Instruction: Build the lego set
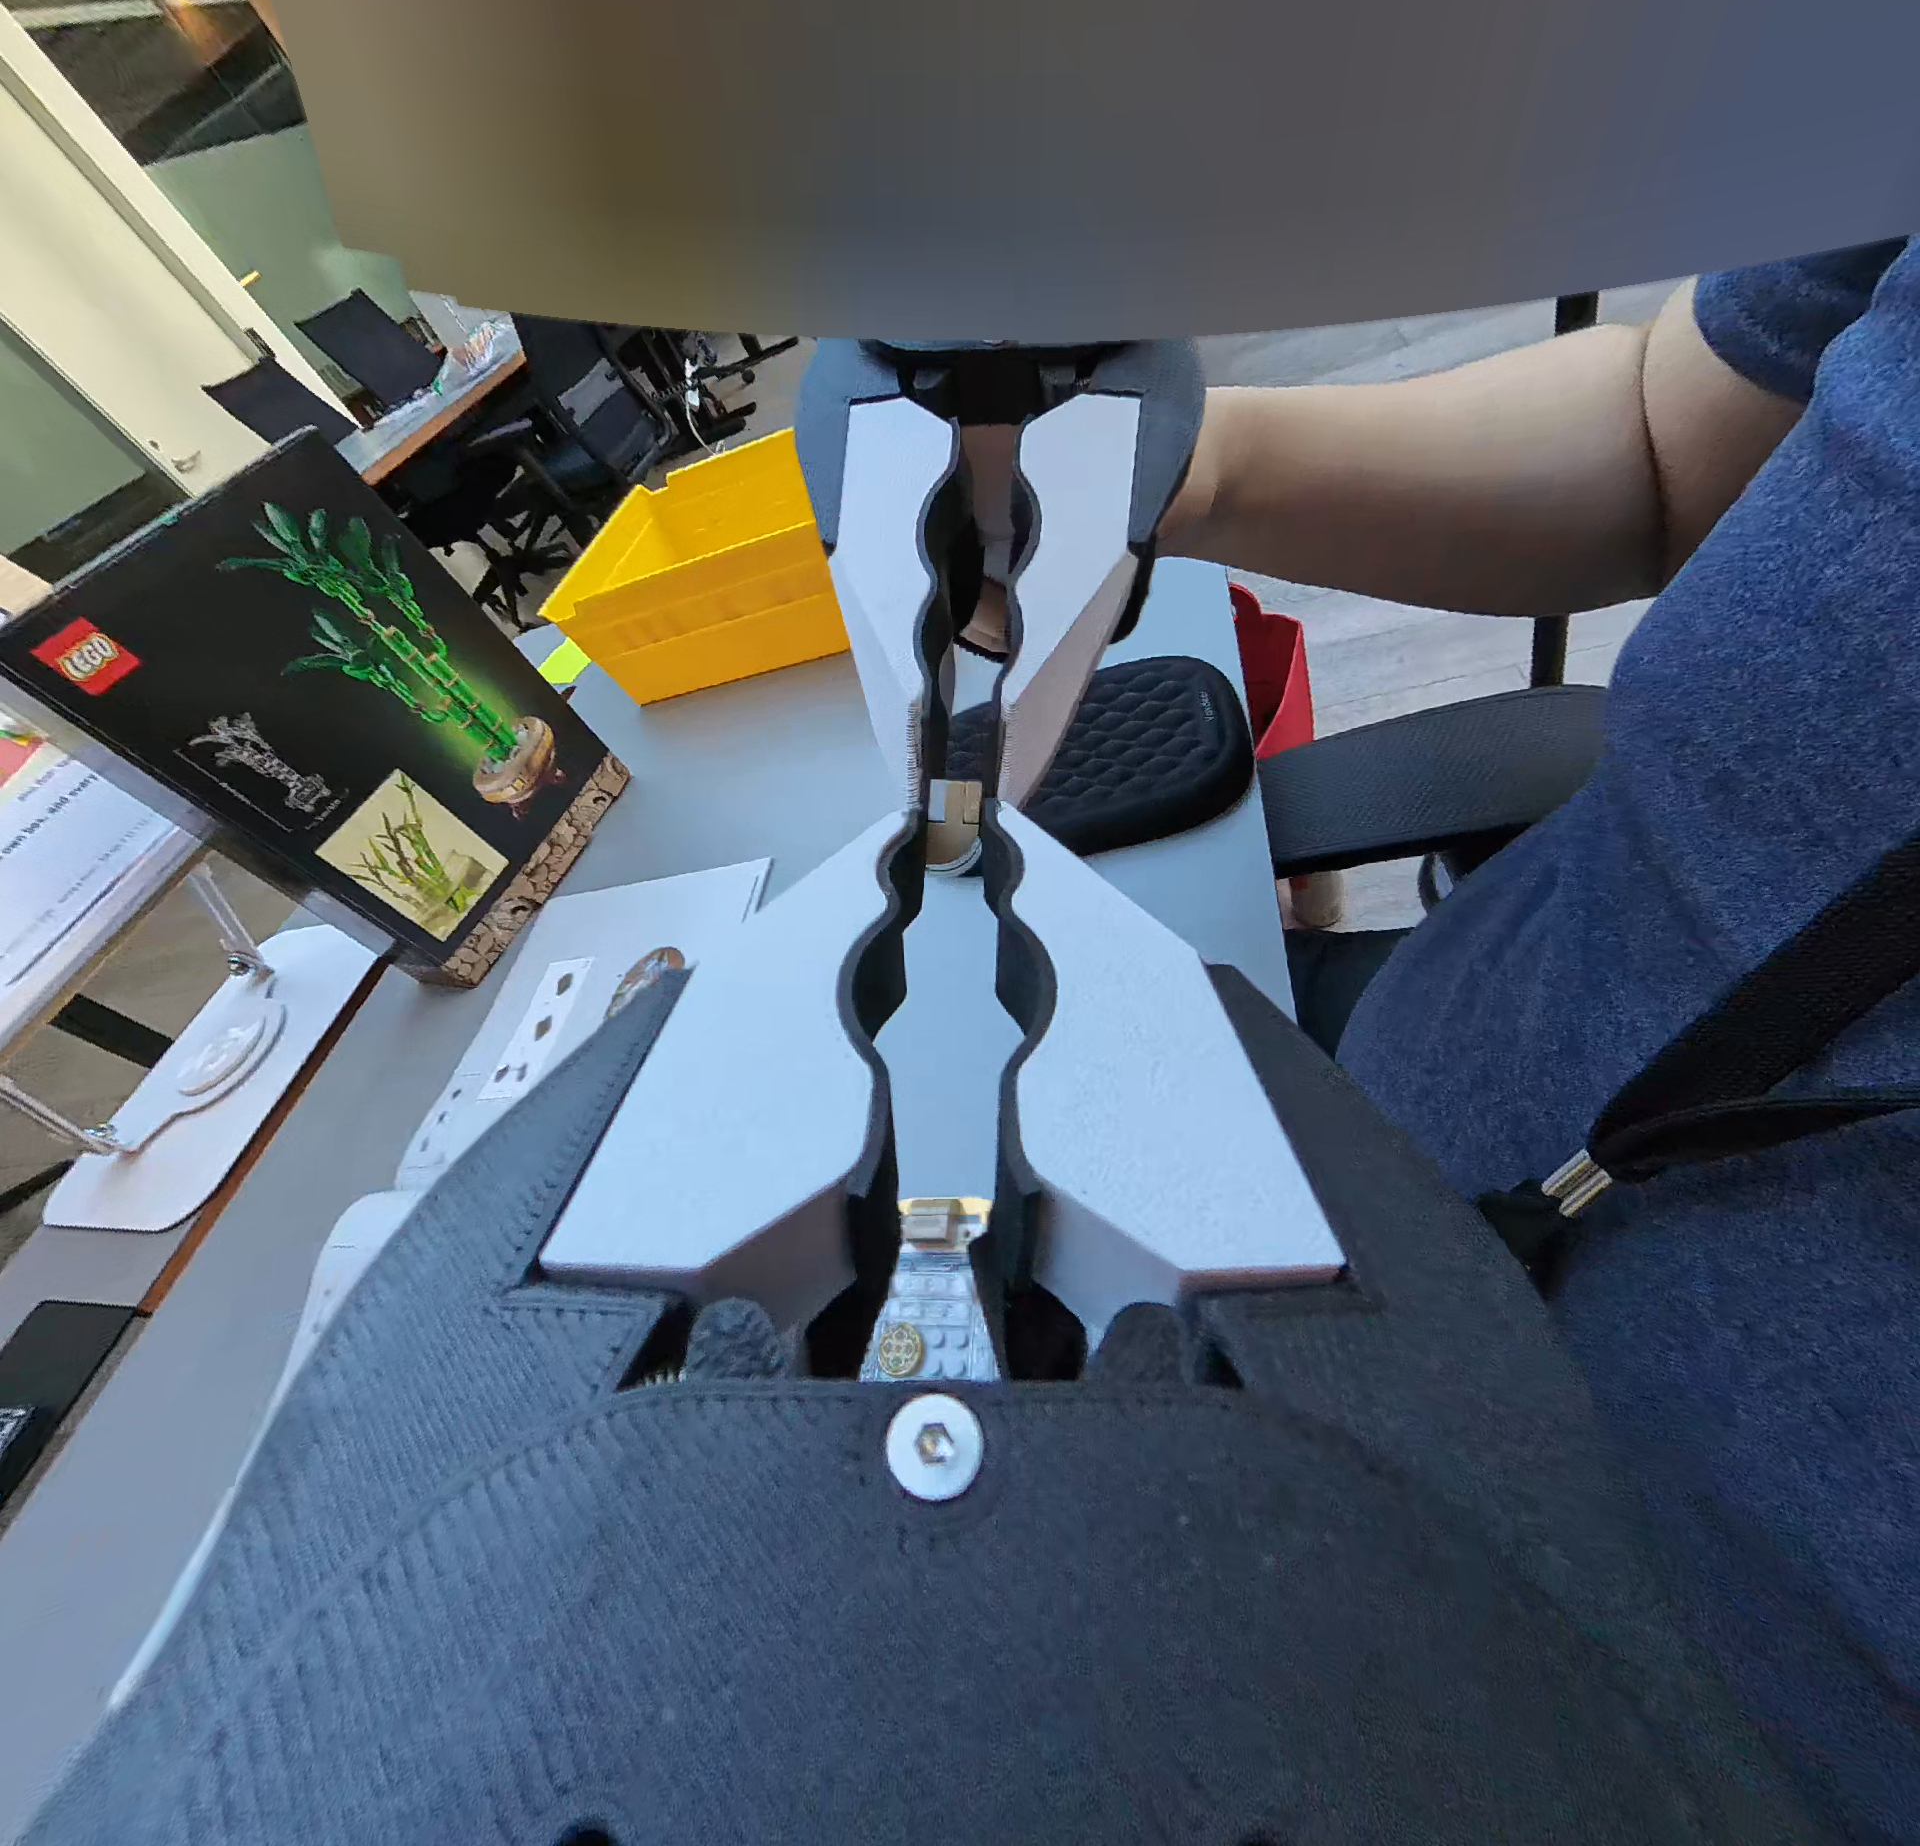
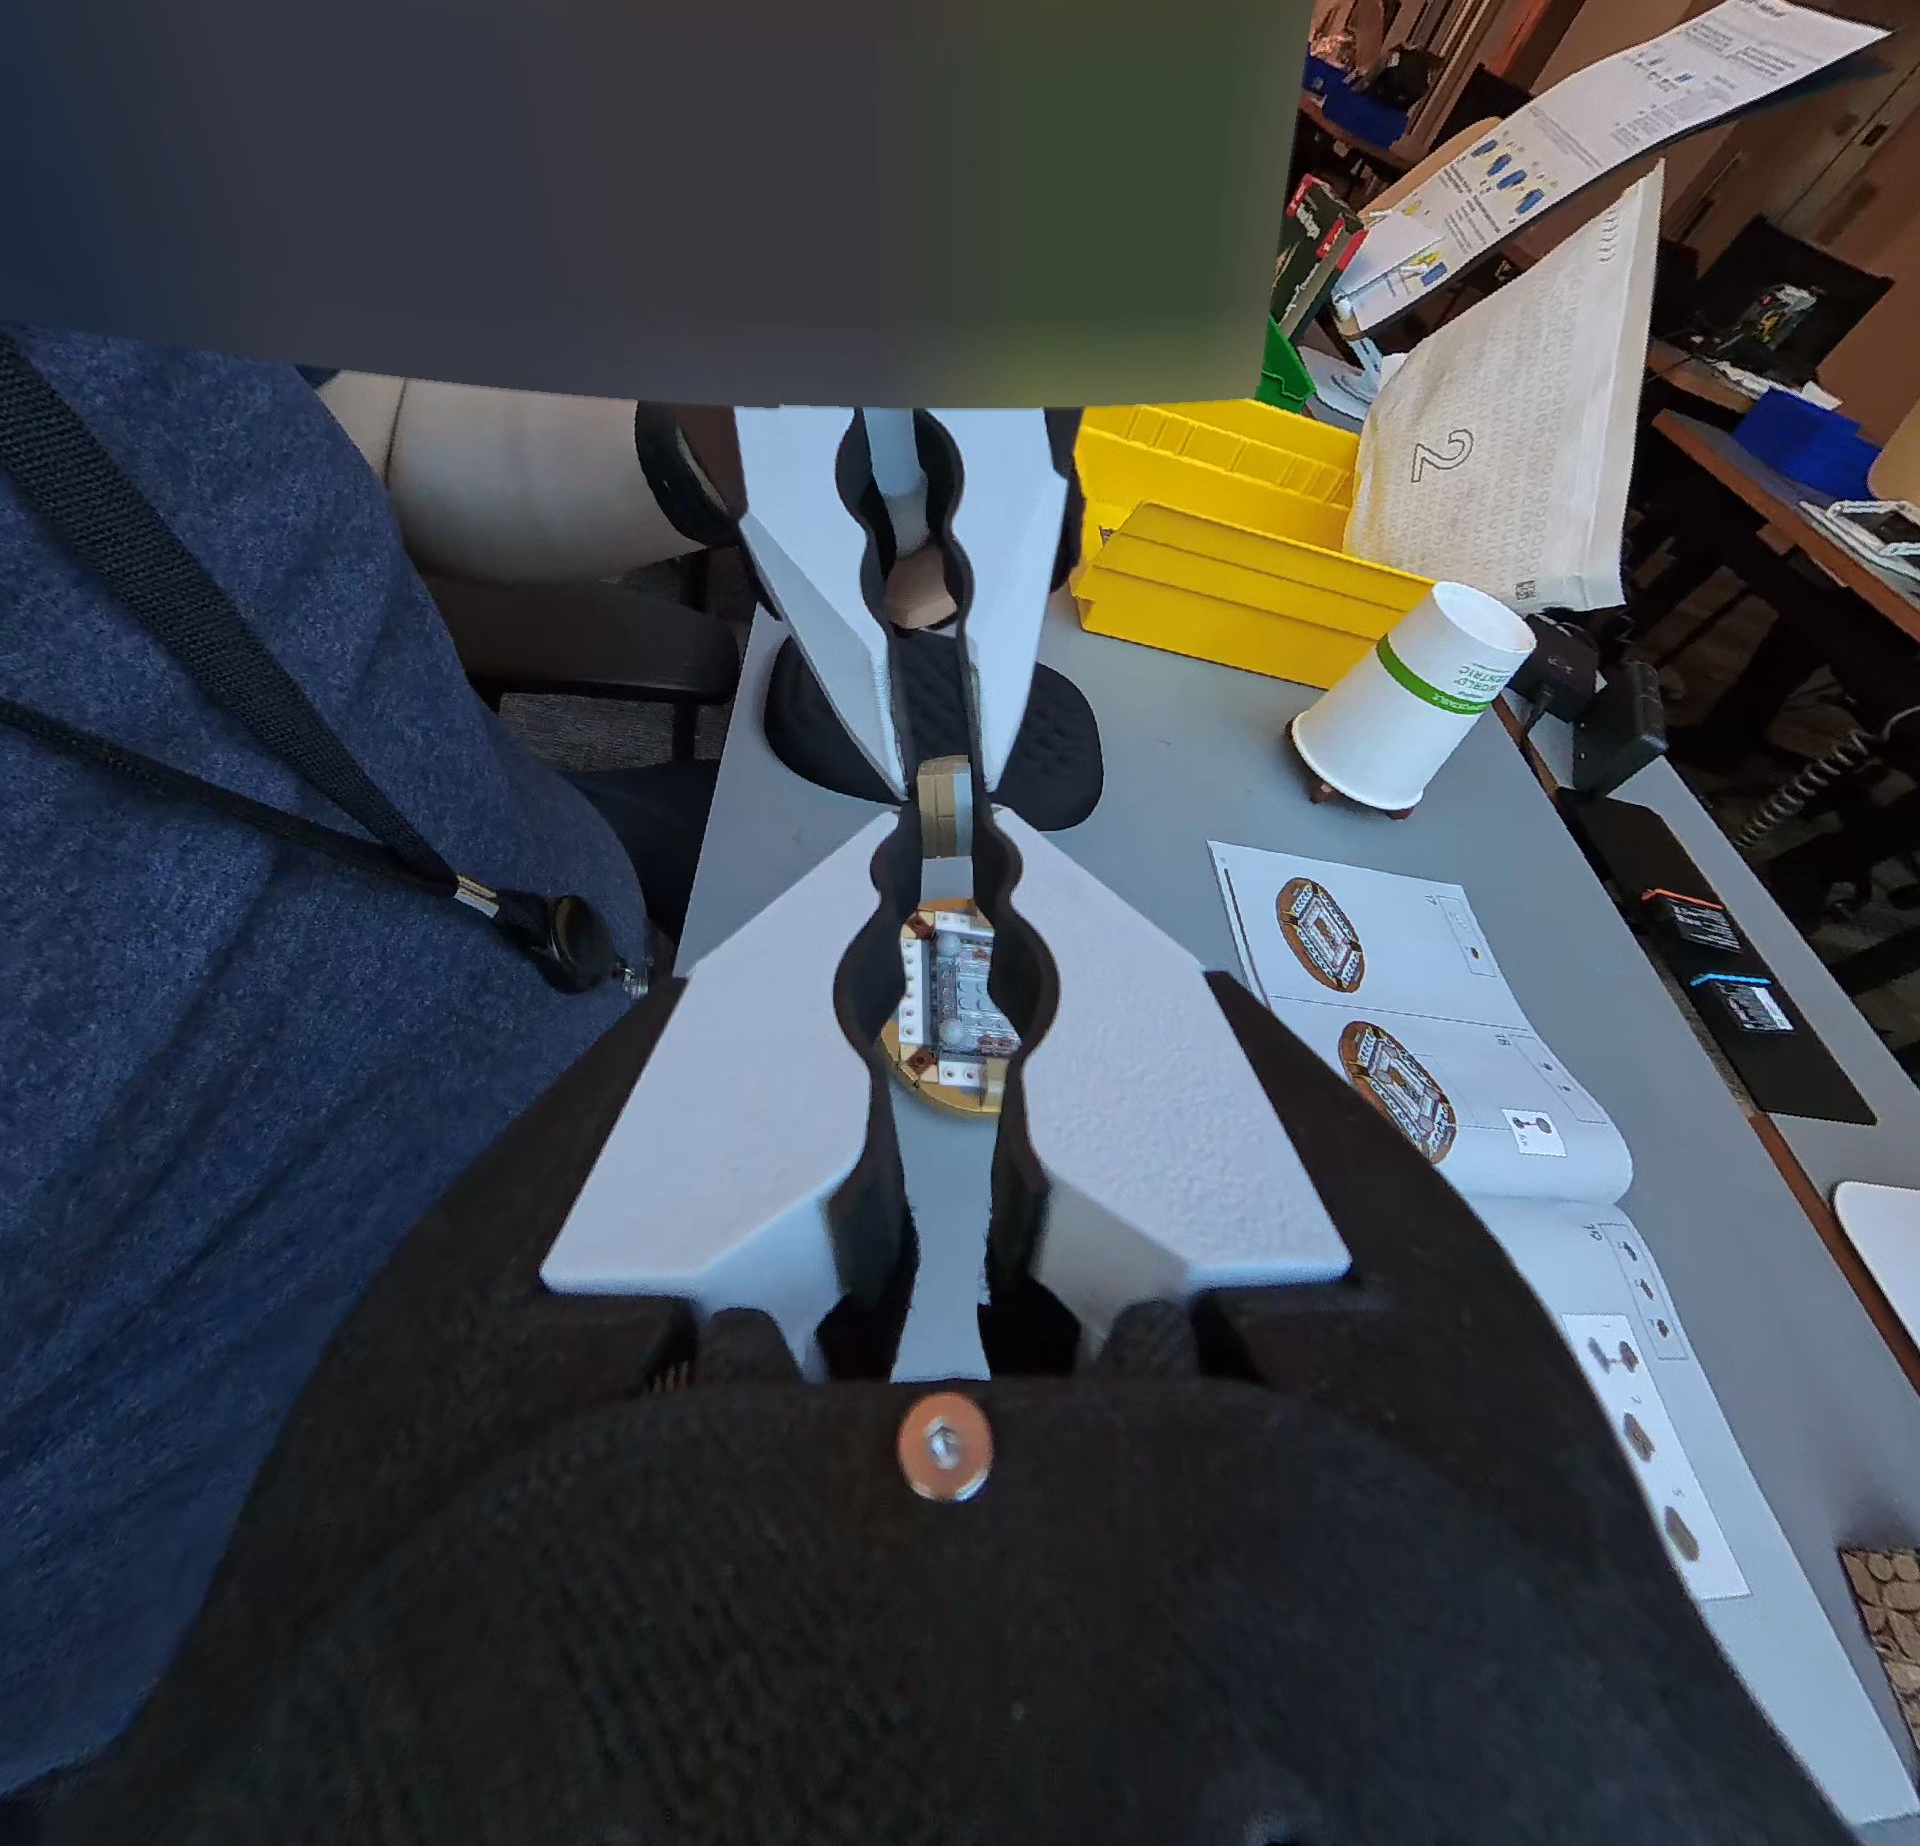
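Observation:
My two grippers meet tip to tip above the grey table (image 1: 727,788). A small tan lego piece (image 1: 953,832) sits between the fingertips of my left gripper (image 1: 953,822). The right gripper (image 1: 956,773) comes down from above and pinches the same piece's far end. In the right wrist view the tan piece (image 2: 943,804) is held between my right gripper's (image 2: 945,828) tips, with the left gripper (image 2: 938,770) closing on it from the far side. The round tan and white lego base (image 2: 951,1007) lies on the table below; it also shows in the left wrist view (image 1: 925,1308).
The open instruction booklet (image 2: 1413,1048) lies right of the base. Yellow bins (image 2: 1236,560), an upturned paper cup (image 2: 1403,695), a white paper bag (image 2: 1507,425) and a black wrist rest (image 1: 1132,747) stand behind. The lego box (image 1: 301,695) leans at left. A person in blue sits close. The tips of both grippers are at nearly the same place.

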